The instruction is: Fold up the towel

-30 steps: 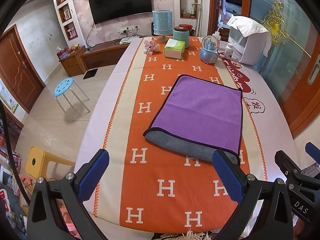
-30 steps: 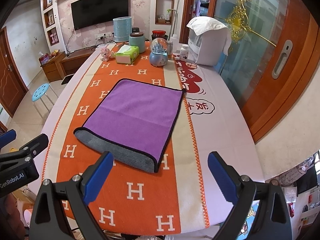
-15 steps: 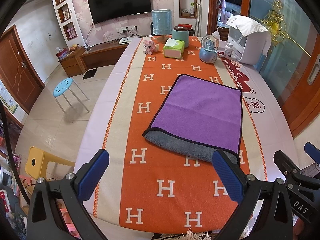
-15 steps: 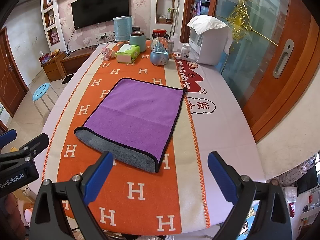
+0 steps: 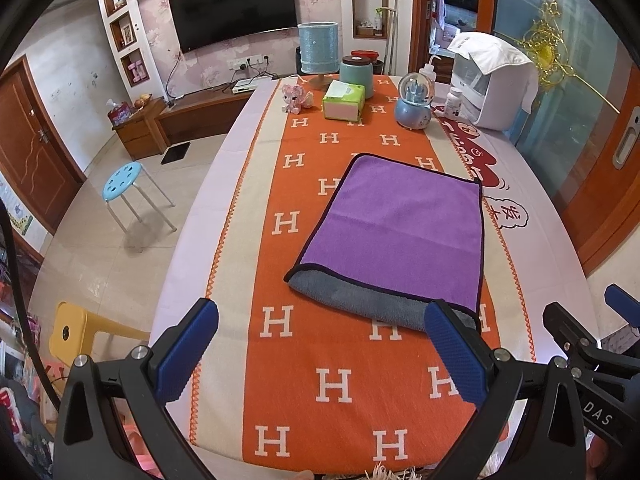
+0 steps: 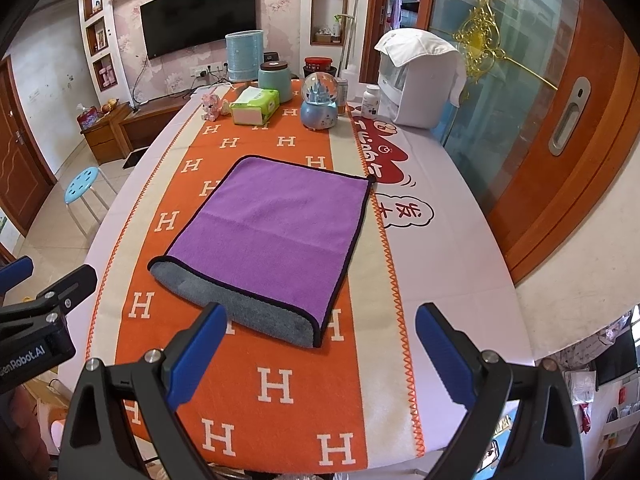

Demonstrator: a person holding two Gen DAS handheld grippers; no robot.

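A purple towel (image 5: 396,232) with a black hem lies folded in half on the orange table runner (image 5: 340,380). Its grey underside shows along the near fold (image 5: 360,300). It also shows in the right wrist view (image 6: 276,224). My left gripper (image 5: 320,344) is open and empty, held above the table's near end, short of the towel. My right gripper (image 6: 320,344) is open and empty too, just short of the towel's near right corner. The right gripper's body shows at the right edge of the left wrist view (image 5: 592,360).
At the table's far end stand a tissue box (image 5: 344,100), a snow globe (image 5: 414,102), a teal jar (image 5: 357,74), a blue lamp (image 5: 319,52), a pink toy (image 5: 295,98) and a white appliance (image 5: 492,84). A blue stool (image 5: 124,178) and a yellow stool (image 5: 76,332) stand left.
Both grippers have edged slightly forward toward the towel. The towel has not moved and both grippers stay open.
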